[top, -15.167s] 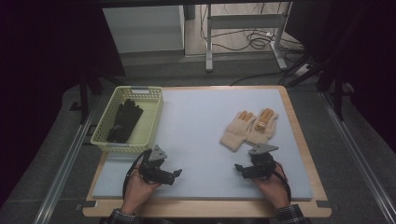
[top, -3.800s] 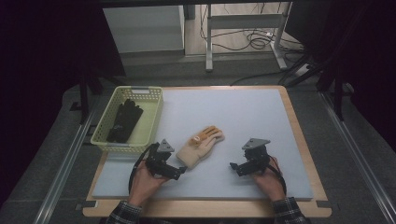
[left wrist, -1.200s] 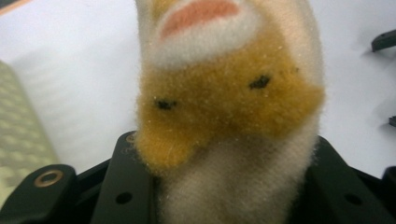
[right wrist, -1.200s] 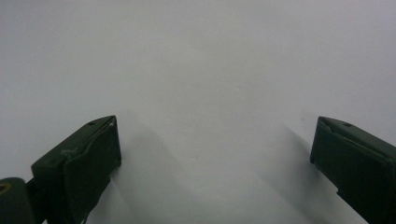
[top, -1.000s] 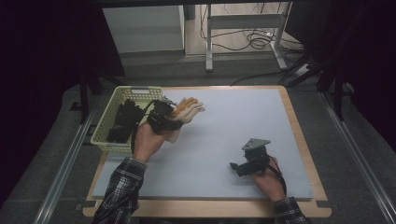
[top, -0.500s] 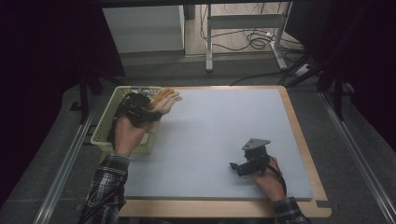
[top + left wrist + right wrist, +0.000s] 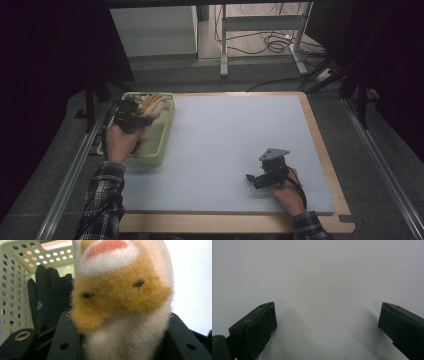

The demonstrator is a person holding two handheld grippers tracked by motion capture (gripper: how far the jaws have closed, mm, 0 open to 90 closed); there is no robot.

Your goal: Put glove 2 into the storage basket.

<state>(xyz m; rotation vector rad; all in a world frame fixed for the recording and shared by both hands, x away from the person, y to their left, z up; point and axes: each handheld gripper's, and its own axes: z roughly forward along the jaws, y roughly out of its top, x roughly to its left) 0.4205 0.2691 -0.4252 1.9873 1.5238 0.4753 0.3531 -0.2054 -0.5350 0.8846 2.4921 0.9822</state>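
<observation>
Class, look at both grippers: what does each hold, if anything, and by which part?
The left gripper clamps the fuzzy tan gloves near the cuff end; the right gripper holds nothing.

plaid flannel sleeves, dark check with pale lines, on both forearms. left gripper (image 7: 131,114) black, boxy. right gripper (image 7: 260,178) black, grey three-cornered plate on top, thin black cable looping past the hand. jaws matte black, flat blocky pads, small screw holes, brass eyelet at base.

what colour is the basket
Pale yellow-green basket, with round holes in its walls; clearest in the left gripper view.
</observation>
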